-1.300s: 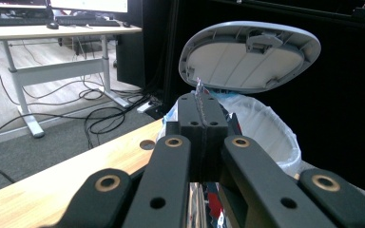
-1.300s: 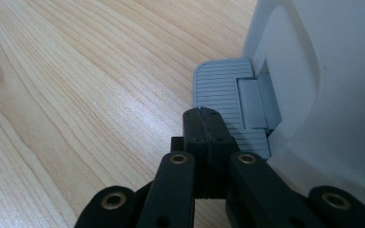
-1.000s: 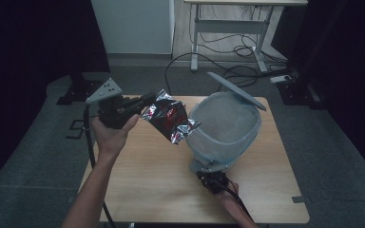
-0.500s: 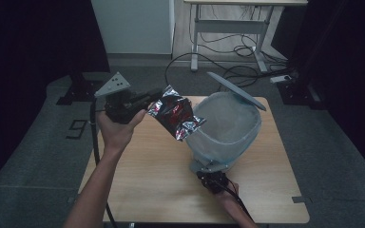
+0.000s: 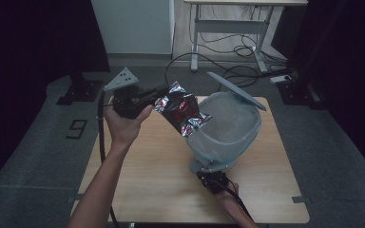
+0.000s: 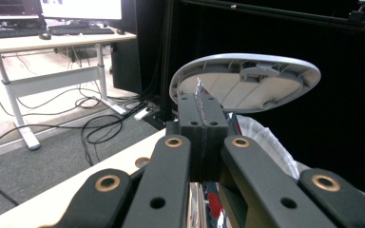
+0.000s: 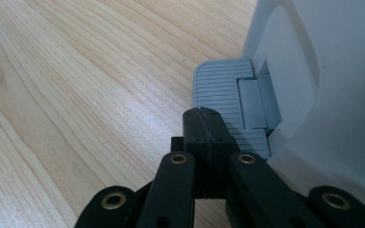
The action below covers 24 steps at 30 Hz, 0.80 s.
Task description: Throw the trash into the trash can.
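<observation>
High view: the left gripper (image 5: 158, 95) is raised above the desk (image 5: 138, 180), its jaws clamped on the top edge of a crinkled foil snack bag (image 5: 180, 111). The bag hangs from the jaw tips and slants away from that gripper toward the pedal bin (image 5: 228, 128), with its lower corner at the bin's near rim. The bin carries a pale liner, and its lid (image 5: 237, 90) stands tipped up on the side farther from the left gripper.

The right gripper (image 5: 209, 176) sits low at the foot of the bin, beneath it as the high view shows it. In the right gripper view its jaws (image 7: 203, 124) are pressed together with nothing between them, and their tips rest on the ribbed grey pedal (image 7: 223, 95) that juts from the bin's base just ahead.

In the left gripper view a thin strip of foil (image 6: 200, 97) shows pinched between the closed jaws, and the underside of the raised lid (image 6: 247, 80) spreads just beyond their tips.
</observation>
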Motion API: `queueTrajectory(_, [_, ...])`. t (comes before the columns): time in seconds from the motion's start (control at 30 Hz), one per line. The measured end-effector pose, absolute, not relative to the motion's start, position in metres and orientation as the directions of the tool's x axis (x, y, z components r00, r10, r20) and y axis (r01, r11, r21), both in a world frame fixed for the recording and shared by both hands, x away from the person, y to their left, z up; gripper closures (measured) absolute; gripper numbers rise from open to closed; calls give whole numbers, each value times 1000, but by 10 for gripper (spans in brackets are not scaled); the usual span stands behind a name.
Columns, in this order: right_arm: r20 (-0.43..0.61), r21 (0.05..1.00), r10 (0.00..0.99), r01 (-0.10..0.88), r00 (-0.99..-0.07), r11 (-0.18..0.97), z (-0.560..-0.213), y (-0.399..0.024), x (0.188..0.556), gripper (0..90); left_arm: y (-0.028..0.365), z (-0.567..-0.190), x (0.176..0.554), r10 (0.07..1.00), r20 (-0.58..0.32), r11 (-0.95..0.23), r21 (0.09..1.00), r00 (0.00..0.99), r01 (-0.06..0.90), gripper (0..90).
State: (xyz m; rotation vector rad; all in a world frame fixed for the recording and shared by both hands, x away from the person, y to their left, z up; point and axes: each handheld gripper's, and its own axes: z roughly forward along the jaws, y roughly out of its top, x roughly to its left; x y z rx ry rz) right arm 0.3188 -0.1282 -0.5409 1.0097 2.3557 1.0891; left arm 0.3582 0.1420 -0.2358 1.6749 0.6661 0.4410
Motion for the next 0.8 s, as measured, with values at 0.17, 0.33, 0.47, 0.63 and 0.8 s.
queueTrajectory(0.17, [-20,769,731,457,-682,448,-541,-128,319,900,138,-232,361,642,-65,-117,976,764,181,900])
queueTrajectory(0.33, [-19,769,732,458,-681,446,-541,-128,319,900,135,-227,364,639,-64,-112,978,766,175,900])
queueTrajectory(0.47, [-18,769,732,458,-681,445,-541,-128,319,900,132,-225,367,640,-66,-109,978,765,175,900])
queueTrajectory(0.63, [-20,769,731,456,-683,447,-541,-128,319,900,128,-222,370,636,-58,-116,978,769,171,900])
queueTrajectory(0.8, [-19,769,731,457,-682,446,-541,-128,319,900,124,-220,372,635,-57,-117,979,770,168,900])
